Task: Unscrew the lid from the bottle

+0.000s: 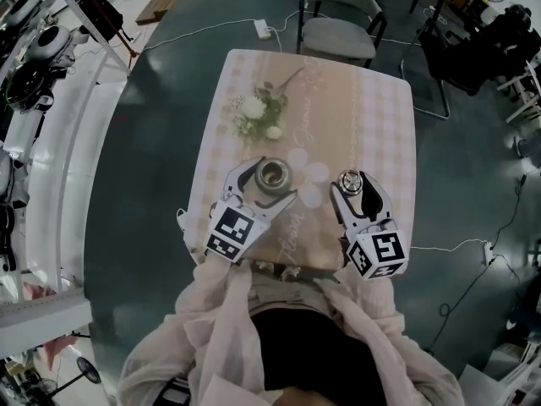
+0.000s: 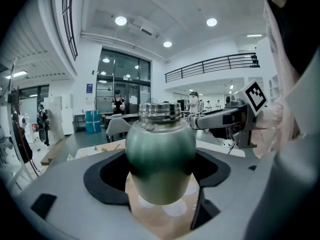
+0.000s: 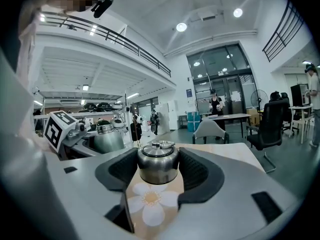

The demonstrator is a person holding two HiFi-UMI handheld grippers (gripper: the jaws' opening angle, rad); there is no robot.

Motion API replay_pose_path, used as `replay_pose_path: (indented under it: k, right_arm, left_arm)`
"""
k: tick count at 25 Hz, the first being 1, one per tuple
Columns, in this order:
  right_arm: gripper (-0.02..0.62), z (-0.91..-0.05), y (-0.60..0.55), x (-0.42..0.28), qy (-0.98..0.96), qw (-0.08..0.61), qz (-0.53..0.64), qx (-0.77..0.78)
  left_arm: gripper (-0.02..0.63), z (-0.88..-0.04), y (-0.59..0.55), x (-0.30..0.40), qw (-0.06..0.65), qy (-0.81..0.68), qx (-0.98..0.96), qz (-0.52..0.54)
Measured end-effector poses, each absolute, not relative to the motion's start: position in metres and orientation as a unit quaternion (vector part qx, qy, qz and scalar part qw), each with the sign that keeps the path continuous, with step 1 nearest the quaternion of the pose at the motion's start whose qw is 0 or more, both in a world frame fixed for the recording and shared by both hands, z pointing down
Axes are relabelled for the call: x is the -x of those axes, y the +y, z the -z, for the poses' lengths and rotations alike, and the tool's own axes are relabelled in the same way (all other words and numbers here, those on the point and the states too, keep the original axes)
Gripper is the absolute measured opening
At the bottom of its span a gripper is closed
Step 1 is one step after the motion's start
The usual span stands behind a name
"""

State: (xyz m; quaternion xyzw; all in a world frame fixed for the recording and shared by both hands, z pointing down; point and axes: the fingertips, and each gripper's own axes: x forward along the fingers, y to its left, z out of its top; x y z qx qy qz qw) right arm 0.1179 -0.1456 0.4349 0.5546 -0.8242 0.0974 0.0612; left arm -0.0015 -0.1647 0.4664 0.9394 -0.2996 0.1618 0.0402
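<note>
A green steel bottle (image 1: pixel 273 176) (image 2: pixel 160 154) stands upright near the front of the table, its threaded mouth uncovered. My left gripper (image 1: pixel 272 181) (image 2: pixel 160 186) is shut on its round body, black pads (image 2: pixel 107 176) against both sides. Its steel lid (image 1: pixel 349 180) (image 3: pixel 157 164) is off the bottle and to its right, just over the tablecloth. My right gripper (image 1: pixel 352 182) (image 3: pixel 157 171) is shut on the lid, which fills the gap between the pads (image 3: pixel 202 174). The right gripper view shows the bottle (image 3: pixel 107 140) at the left, well apart from the lid.
The table (image 1: pixel 355 108) has a beige checked cloth with printed white flowers (image 3: pixel 150 199). A small bunch of white flowers (image 1: pixel 258 112) lies at the far left of it. A grey chair (image 1: pixel 338 24) stands beyond the far edge, and a power strip (image 1: pixel 262 29) lies on the floor.
</note>
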Motion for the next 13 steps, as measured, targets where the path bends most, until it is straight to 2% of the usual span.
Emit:
replay_pose_path:
  k: [13]
  right_arm:
    - [0.273, -0.4326, -0.1421, -0.1201, -0.827, 0.068, -0.096, -0.550]
  left_arm:
    - [0.390, -0.4666, -0.1601, -0.0014, 0.038, -0.293, -0.939, -0.173]
